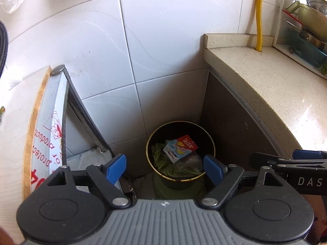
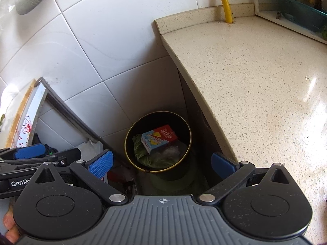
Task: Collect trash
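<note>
A dark round bin (image 1: 180, 181) (image 2: 158, 170) with a yellow rim stands on the floor in the corner below the counter. In it lie a blue and white carton (image 1: 176, 150) (image 2: 153, 140), a red packet (image 1: 187, 141) (image 2: 166, 133), green leaves (image 1: 161, 161) (image 2: 143, 153) and a clear bag. My left gripper (image 1: 164, 168) is open and empty, high above the bin. My right gripper (image 2: 161, 163) is open and empty too, beside it at the same height. The right gripper's side shows in the left wrist view (image 1: 286, 163); the left gripper's side shows in the right wrist view (image 2: 36, 155).
A speckled beige counter (image 1: 276, 81) (image 2: 255, 81) runs along the right, with a yellow hose (image 1: 259, 16) (image 2: 225, 4) and a dish rack (image 1: 302, 30) at its back. White wall tiles stand behind. A board with red print (image 1: 49, 134) leans on the left.
</note>
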### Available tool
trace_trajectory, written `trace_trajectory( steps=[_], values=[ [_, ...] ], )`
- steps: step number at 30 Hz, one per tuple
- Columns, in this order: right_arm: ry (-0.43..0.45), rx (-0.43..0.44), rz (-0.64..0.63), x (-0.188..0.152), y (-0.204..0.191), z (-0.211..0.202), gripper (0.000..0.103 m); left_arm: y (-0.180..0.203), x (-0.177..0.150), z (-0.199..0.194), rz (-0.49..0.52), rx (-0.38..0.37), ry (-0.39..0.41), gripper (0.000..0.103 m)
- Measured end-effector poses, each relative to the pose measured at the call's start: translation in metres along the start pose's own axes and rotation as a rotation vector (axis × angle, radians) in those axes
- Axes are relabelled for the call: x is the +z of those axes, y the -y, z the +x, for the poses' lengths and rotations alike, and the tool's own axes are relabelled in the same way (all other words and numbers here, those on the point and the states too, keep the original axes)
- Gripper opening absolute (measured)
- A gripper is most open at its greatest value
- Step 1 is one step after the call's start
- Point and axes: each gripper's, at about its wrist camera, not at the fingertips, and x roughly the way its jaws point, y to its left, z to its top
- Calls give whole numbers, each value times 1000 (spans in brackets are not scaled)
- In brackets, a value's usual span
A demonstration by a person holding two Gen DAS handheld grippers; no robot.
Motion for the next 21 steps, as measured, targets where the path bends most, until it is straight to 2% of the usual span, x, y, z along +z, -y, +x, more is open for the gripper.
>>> trace_trajectory(
  steps=[21],
  values=[
    [-6,11,-1,0,0,2,103,-3,-2,1,-36,1,-12,81]
  ],
)
